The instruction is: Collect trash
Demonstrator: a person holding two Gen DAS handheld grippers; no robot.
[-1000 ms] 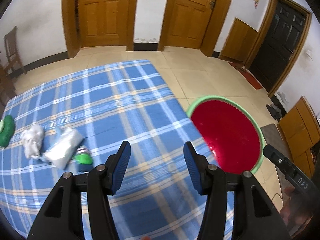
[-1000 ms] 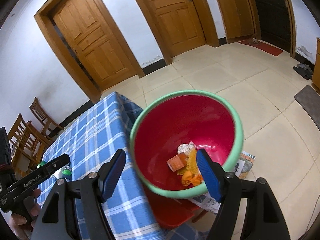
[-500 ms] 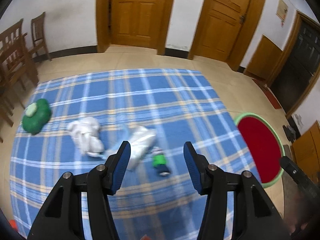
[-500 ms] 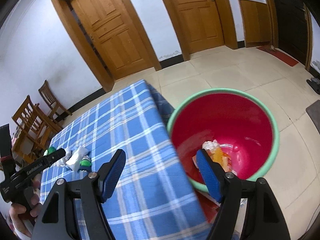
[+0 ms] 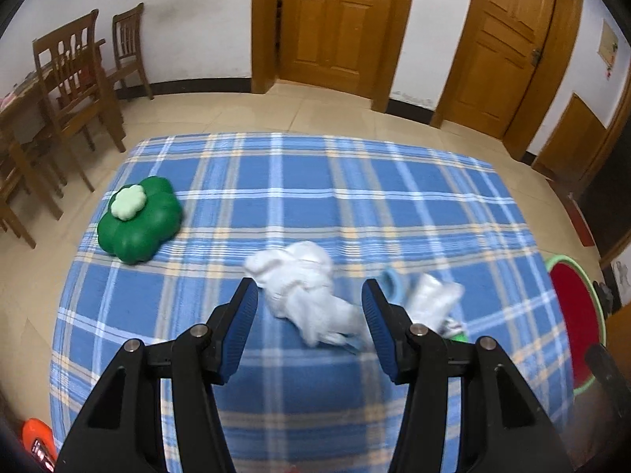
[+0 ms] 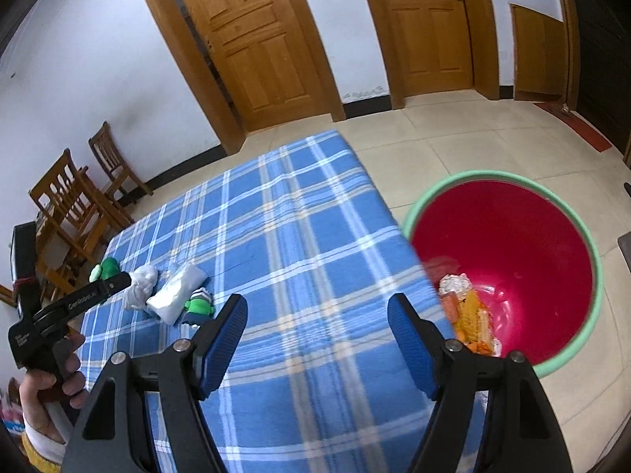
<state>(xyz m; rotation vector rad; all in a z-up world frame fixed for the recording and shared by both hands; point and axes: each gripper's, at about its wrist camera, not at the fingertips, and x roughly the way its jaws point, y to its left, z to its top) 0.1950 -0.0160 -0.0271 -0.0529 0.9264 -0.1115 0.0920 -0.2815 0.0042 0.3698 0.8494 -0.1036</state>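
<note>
A crumpled white tissue (image 5: 303, 287) lies on the blue plaid tablecloth (image 5: 315, 197). My left gripper (image 5: 309, 299) hovers open just above it, and the pads do not touch it. To its right lie a white plastic bag (image 5: 434, 299), a light blue ring (image 5: 392, 278) and a small green-capped item (image 5: 457, 335), partly hidden. My right gripper (image 6: 317, 307) is open and empty over the table's right edge. Beside the table stands the red bin (image 6: 493, 175) with a green rim and orange wrappers (image 6: 473, 323) inside. The right wrist view also shows the left gripper (image 6: 79, 299) over the tissue (image 6: 140, 287).
A green clover-shaped box (image 5: 138, 220) sits at the table's far left. Wooden chairs (image 5: 75, 79) stand beyond the left corner. Two wooden doors line the back wall. An orange object (image 5: 37, 437) shows at the lower left. Tiled floor surrounds the table.
My left gripper swung left from the bin side until it was over the tissue. My right gripper shifted left from above the bin to the table edge. Both stayed open.
</note>
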